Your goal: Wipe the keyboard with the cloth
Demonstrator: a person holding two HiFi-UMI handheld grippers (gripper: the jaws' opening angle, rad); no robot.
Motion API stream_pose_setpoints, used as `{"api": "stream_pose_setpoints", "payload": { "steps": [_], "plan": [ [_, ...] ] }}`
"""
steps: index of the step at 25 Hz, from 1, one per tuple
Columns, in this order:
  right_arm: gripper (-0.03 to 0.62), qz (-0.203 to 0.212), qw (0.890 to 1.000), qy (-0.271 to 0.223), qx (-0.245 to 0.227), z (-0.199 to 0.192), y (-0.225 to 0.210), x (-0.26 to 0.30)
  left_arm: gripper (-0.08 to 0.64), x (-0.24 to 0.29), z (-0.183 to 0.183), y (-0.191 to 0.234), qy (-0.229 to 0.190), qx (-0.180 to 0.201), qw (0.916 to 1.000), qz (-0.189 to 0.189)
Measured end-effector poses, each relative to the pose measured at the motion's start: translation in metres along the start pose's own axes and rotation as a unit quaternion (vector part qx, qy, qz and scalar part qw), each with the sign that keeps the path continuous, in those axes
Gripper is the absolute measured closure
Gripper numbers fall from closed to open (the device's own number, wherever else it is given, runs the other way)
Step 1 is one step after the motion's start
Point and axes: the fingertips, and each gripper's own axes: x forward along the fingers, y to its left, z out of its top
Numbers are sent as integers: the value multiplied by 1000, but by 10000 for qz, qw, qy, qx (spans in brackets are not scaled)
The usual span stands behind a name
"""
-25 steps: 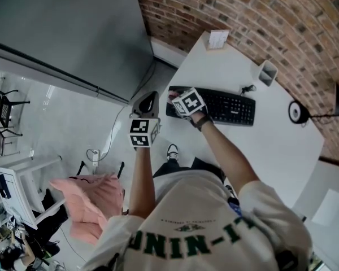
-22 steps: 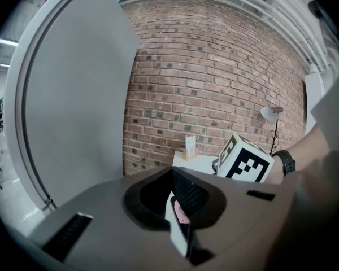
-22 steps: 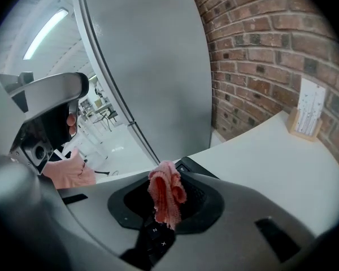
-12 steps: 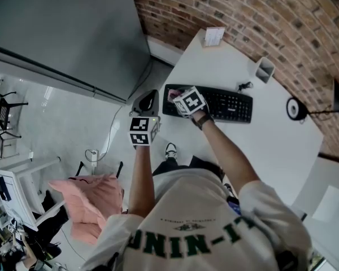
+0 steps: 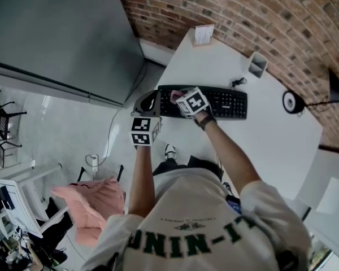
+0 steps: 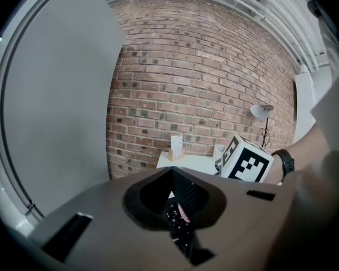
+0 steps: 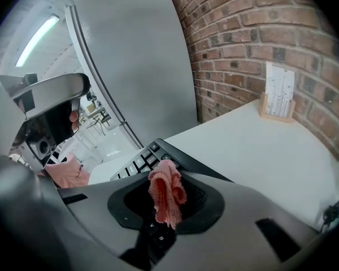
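Right tongs (image 5: 179, 99) pinch the cloth (image 7: 166, 192) over the keyboard (image 5: 223, 102) at the counter's (image 5: 260, 137) edge; left tongs (image 6: 178, 219) are closed, empty. Best to sweep lightly along the rows

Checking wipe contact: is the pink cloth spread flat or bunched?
Bunched: the cloth hangs as a crumpled wad pinched by the right gripper, over the keyboard.

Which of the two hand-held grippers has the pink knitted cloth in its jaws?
The right gripper: the pink knitted cloth hangs pinched there over the black keyboard; the left gripper carries no cloth.
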Motion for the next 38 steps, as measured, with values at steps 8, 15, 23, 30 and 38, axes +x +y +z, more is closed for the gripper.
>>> {"api": "stream_pose_setpoints", "payload": {
  "steps": [8,15,23,30,38],
  "plan": [
    [538,-170,9997,64,141,-19,-20,-15,558,14,1,-20,43,79,9997,-226],
    [537,-288,9993,-38,233,-31,-38,-29,558,28,3,-40,69,155,9989,-436],
    [537,-474,9981,-85,386,-48,-62,-47,558,44,5,-63,106,234,9975,-657],
    [538,-639,9964,-54,549,-66,-85,-64,558,57,2,-90,167,347,9951,-914],
    [537,-812,9943,-50,683,-88,-108,-85,558,69,6,-113,146,368,9928,-1134]
  ]
}}
